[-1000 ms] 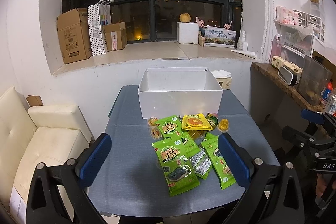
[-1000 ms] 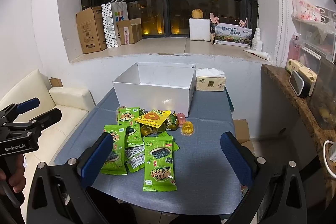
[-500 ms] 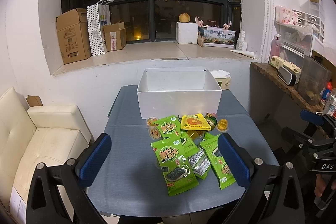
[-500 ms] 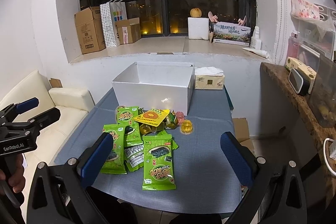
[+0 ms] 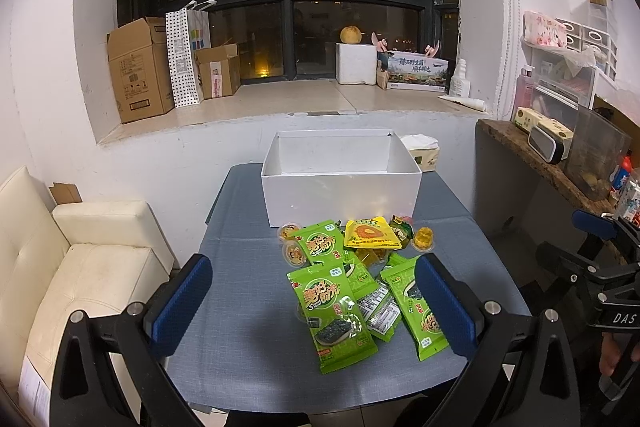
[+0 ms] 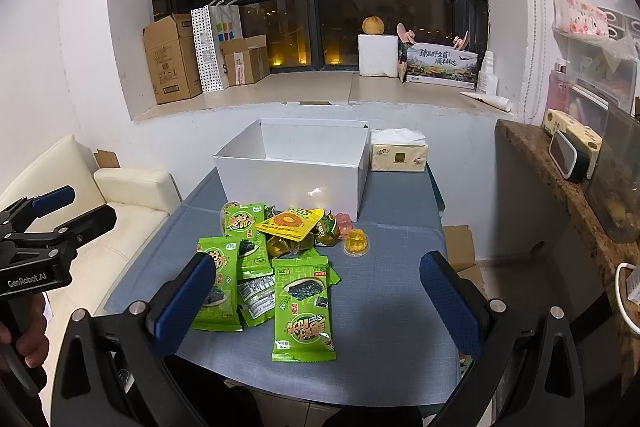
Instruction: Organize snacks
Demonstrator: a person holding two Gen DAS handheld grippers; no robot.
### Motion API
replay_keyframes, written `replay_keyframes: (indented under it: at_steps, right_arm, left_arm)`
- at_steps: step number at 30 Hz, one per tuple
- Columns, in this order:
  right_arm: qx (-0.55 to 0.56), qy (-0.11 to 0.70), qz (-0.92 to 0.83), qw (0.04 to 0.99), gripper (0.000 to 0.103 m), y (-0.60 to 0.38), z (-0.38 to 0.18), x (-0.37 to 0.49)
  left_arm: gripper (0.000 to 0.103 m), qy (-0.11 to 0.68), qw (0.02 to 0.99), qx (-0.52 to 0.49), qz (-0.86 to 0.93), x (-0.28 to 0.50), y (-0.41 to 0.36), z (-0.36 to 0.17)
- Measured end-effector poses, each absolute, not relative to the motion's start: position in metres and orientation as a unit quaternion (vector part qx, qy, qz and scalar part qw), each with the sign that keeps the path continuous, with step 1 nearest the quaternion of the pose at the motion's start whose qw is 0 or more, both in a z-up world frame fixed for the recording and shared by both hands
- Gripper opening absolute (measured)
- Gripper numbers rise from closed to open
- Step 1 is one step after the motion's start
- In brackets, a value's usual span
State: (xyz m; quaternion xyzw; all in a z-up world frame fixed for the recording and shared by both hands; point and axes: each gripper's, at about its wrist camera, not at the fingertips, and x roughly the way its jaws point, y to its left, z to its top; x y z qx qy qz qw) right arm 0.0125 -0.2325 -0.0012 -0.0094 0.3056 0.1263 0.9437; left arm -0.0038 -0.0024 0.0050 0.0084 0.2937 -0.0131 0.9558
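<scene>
Left gripper fingers wide, holding nothing; right gripper fingers wide, holding nothing; green snack packets heaped mid-surface, near side of white box, yellow packet just before it

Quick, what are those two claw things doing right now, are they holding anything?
Left gripper: open, holding nothing, above the snack packets.
Right gripper: open, holding nothing.
</scene>
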Motion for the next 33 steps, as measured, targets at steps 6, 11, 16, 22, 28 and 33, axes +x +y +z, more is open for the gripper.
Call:
replay_keyframes:
  at_steps: [6,11,16,22,28,33]
  right_arm:
    - [-0.009,0.306,0.127,0.944,0.103,-0.232,-0.001,0.012]
    - [-0.009,0.306,0.128,0.943,0.103,-0.232,-0.002,0.012]
    - [-0.009,0.305,0.127,0.944,0.103,-0.232,-0.002,0.011]
    - [-0.009,0.305,0.128,0.944,0.103,-0.232,-0.002,0.011]
    - [-0.005,0.310,0.139,0.941,0.103,-0.231,-0.009,0.012]
    - [-0.010,0.349,0.148,0.925,0.103,-0.220,-0.041,0.031]
  left_arm:
    - [0.103,0.294,0.956,0.008,-0.013,-0.004,-0.003,0.005]
    - [0.103,0.293,0.956,0.008,-0.013,-0.004,-0.003,0.005]
    - [0.103,0.293,0.956,0.007,-0.013,-0.004,-0.003,0.005]
    - [0.103,0.293,0.956,0.007,-0.013,-0.004,-0.004,0.006]
    - [0.103,0.290,0.957,0.004,-0.016,-0.006,-0.005,0.004]
    - [0.103,0.291,0.957,-0.002,-0.018,-0.008,-0.001,0.000]
